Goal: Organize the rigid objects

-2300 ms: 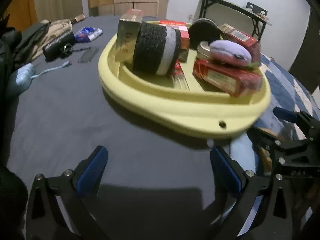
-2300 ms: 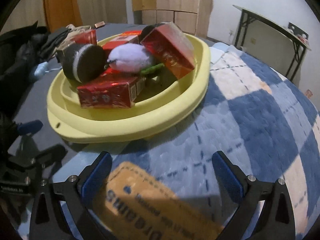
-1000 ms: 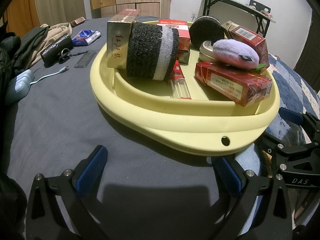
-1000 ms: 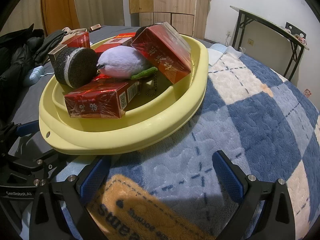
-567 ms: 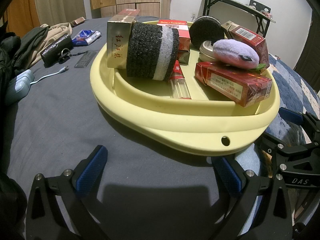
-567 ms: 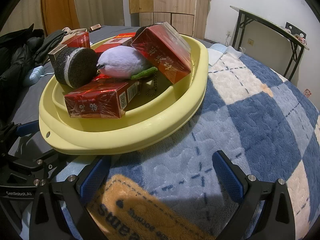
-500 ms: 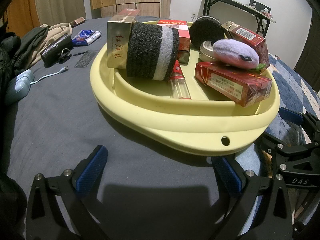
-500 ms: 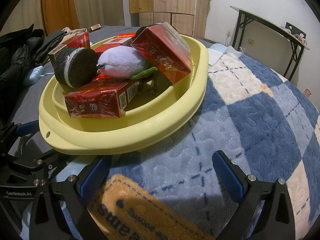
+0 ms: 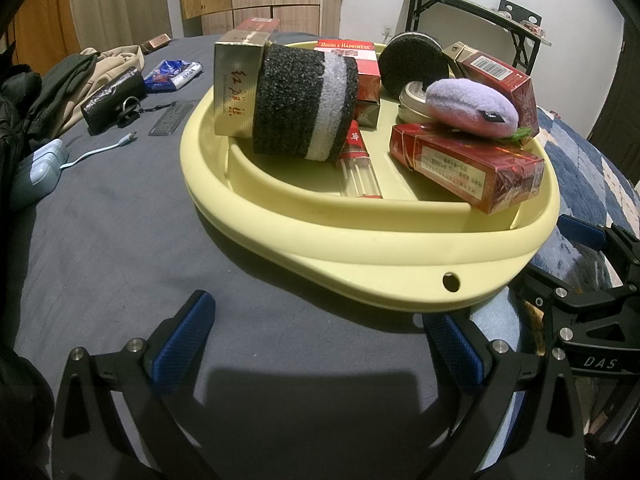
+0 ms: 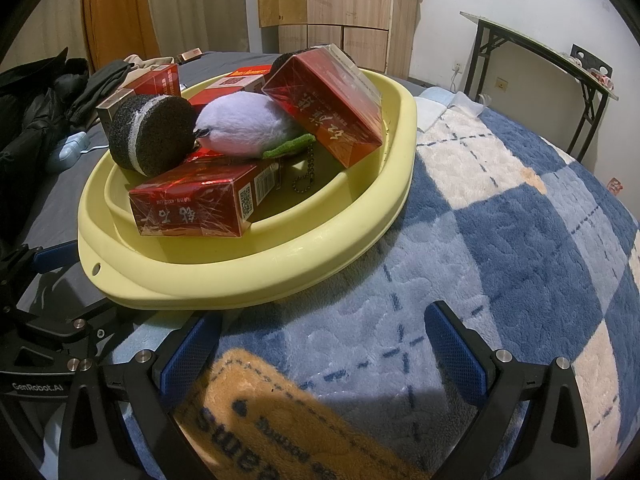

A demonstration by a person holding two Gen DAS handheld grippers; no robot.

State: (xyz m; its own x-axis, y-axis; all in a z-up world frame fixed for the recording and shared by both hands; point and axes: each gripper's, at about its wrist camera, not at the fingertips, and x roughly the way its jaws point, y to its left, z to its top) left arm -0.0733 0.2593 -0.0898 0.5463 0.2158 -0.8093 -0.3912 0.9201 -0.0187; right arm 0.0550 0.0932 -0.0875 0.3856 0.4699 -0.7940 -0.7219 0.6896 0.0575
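Yellow and plastic, the shallow oval basin (image 9: 360,240) lies on a bed, straddling the line where a dark grey sheet (image 9: 120,220) meets a blue and white checked fleece blanket (image 10: 520,240). Off the basin's left edge, on the grey sheet, lie a pale blue charger with its cable (image 9: 40,168), a black pouch (image 9: 112,98) and a heap of dark clothing (image 9: 52,84).

Inside the basin, from its left edge: a gold upright cigarette box (image 9: 236,84), with a black and grey foam cylinder (image 9: 304,104) lying on its side against it. A narrow red and clear packet (image 9: 358,164) lies flat on the basin floor. Behind stands a red box printed "Double Happiness" (image 9: 352,56), then a round black foam disc (image 9: 414,64) on edge and a small round tin (image 9: 412,98). Toward the right edge, a long red cigarette carton (image 9: 468,164) lies flat, a lilac plush toy (image 9: 472,110) resting on it, and another red carton (image 9: 500,80) leans tilted behind.

Just short of the basin's near edge, the left gripper (image 9: 316,344) has its blue-padded fingers spread wide, empty, over the grey sheet. The right gripper (image 10: 320,344) is likewise spread wide and empty, over the blanket, its left finger close under the basin's rim; whether it touches is unclear.
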